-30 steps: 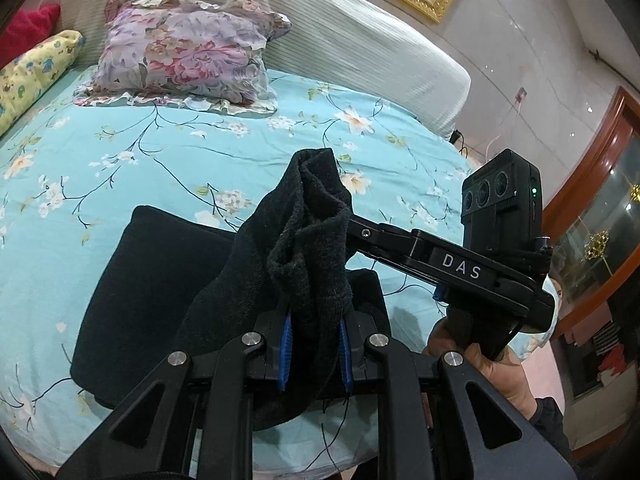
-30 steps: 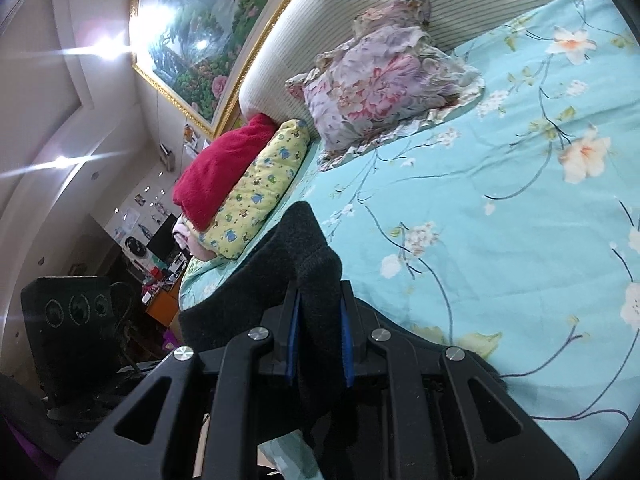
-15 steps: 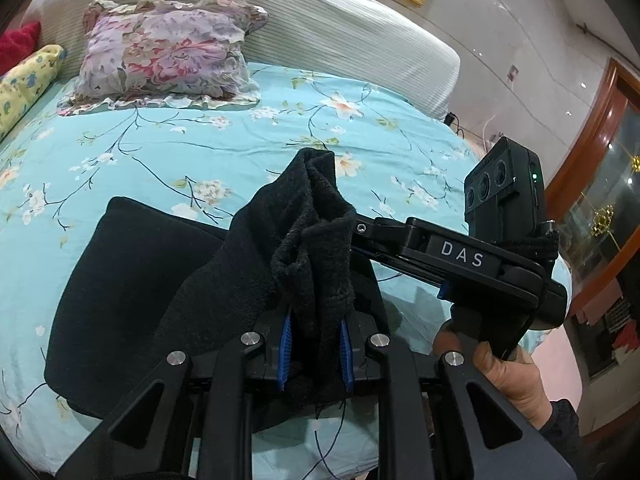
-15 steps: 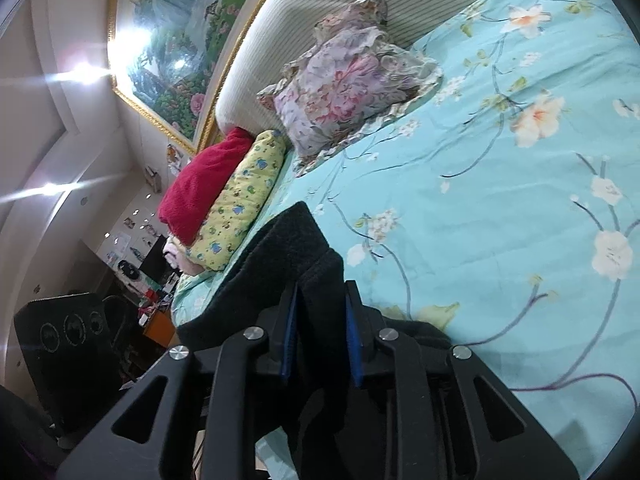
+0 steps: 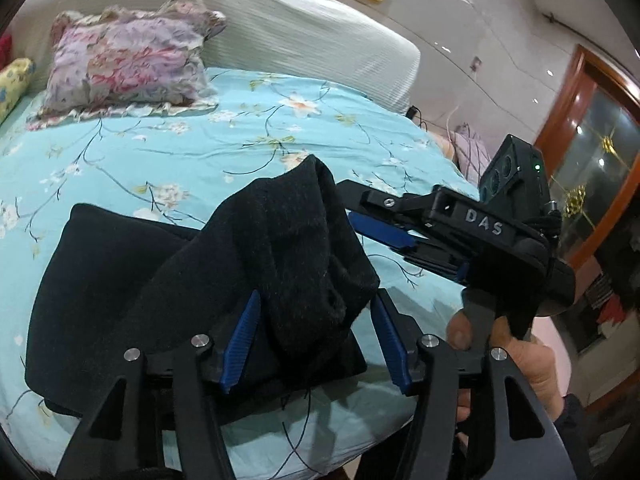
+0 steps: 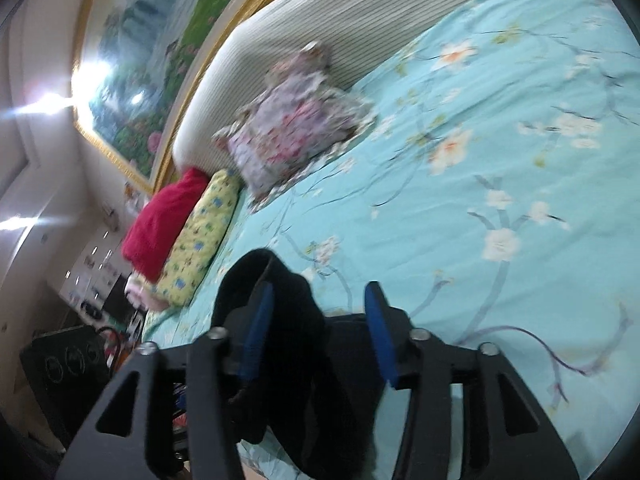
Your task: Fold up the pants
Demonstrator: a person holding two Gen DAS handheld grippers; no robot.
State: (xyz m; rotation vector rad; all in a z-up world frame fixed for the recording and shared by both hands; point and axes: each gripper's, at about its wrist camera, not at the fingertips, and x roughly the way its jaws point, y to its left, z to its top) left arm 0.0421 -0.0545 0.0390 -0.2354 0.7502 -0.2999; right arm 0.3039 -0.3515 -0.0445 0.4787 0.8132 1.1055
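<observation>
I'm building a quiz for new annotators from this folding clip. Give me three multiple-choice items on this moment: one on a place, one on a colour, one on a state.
1. Where do the black pants lie?
A. on the turquoise floral bedspread
B. on a wooden floor
C. over a chair back

2. What colour is the cushion next to the yellow patterned pillow?
A. white
B. red
C. green

3. How do the fingers of the left gripper stand?
A. pinched tight on the cloth
B. spread apart around the bunched cloth
C. out of view

Answers:
1. A, the dark cloth spreads over the flowered sheet near the bed's edge.
2. B, a red cushion sits beside it near the headboard.
3. B, both blue pads show with gaps to the cloth; the right gripper stands open too.
</observation>
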